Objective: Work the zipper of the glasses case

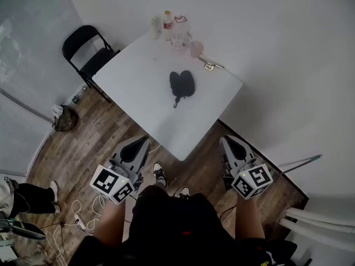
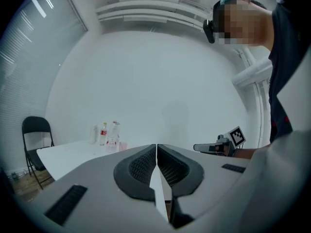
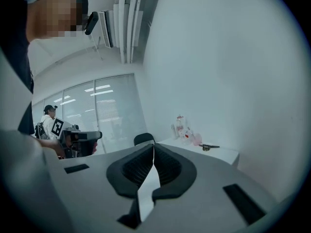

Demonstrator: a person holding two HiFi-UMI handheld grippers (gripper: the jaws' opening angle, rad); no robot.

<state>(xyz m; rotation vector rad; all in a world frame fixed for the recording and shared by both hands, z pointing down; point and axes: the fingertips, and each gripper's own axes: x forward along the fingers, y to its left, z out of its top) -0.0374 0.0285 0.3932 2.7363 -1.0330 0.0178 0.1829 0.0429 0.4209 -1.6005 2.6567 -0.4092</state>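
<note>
The black glasses case (image 1: 181, 85) lies in the middle of the white table (image 1: 138, 87), with its zipper pull cord trailing toward me. Both grippers are held short of the table's near corner, over the wooden floor, well apart from the case. My left gripper (image 1: 144, 141) is shut with nothing in it; in its own view the jaws (image 2: 156, 148) meet along a thin line. My right gripper (image 1: 225, 141) is likewise shut and empty, its jaws (image 3: 153, 148) closed together. The case is hidden in both gripper views.
Several bottles (image 1: 166, 24) and a pink cup (image 1: 196, 49) stand at the table's far corner, beside a small metal object (image 1: 212, 66). A black folding chair (image 1: 87, 51) stands at the left. A bag (image 1: 65, 118) and cables (image 1: 77, 218) lie on the floor.
</note>
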